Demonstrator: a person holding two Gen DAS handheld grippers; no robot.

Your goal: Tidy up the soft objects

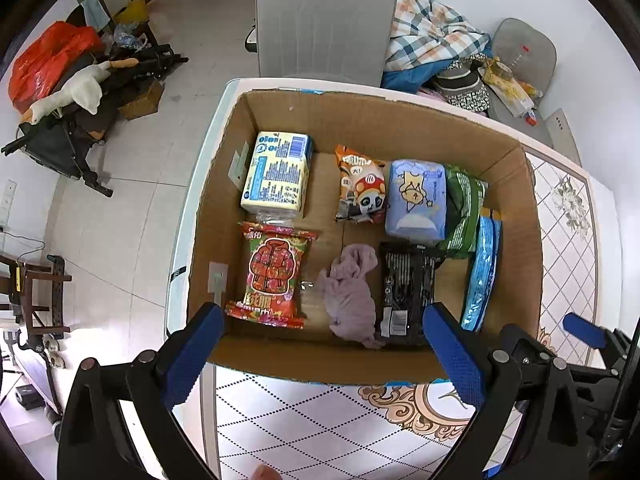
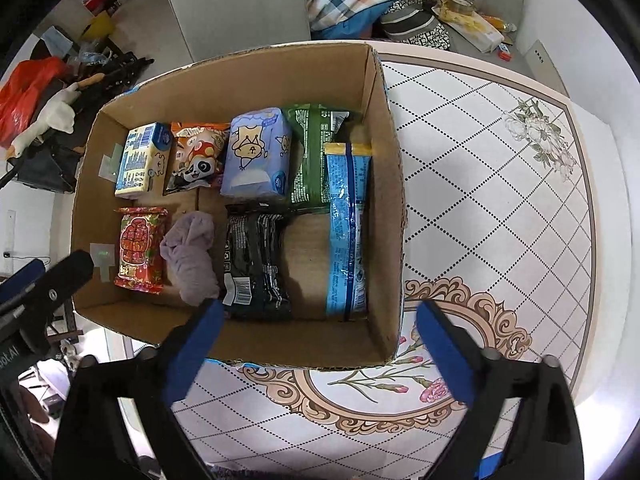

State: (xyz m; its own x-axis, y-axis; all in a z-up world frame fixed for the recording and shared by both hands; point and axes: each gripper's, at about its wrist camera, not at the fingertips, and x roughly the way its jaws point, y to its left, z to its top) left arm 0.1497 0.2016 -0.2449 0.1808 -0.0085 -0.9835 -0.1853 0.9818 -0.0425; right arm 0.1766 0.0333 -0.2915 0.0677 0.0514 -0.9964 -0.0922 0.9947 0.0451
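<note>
I have both tongs spread wide and holding nothing: the left gripper (image 1: 324,322) hangs over the near wall of the box (image 1: 224,184), the right gripper (image 2: 318,320) over its near right corner. Inside, the back row has a yellow pack (image 1: 278,172), panda bag (image 1: 360,186), blue tissues (image 1: 416,200) and green bag (image 1: 464,208). In front lie a red bag (image 1: 274,276), purple cloth (image 1: 352,296), black bag (image 1: 406,288) and a blue bag (image 1: 482,272) on edge against the right wall.
</note>
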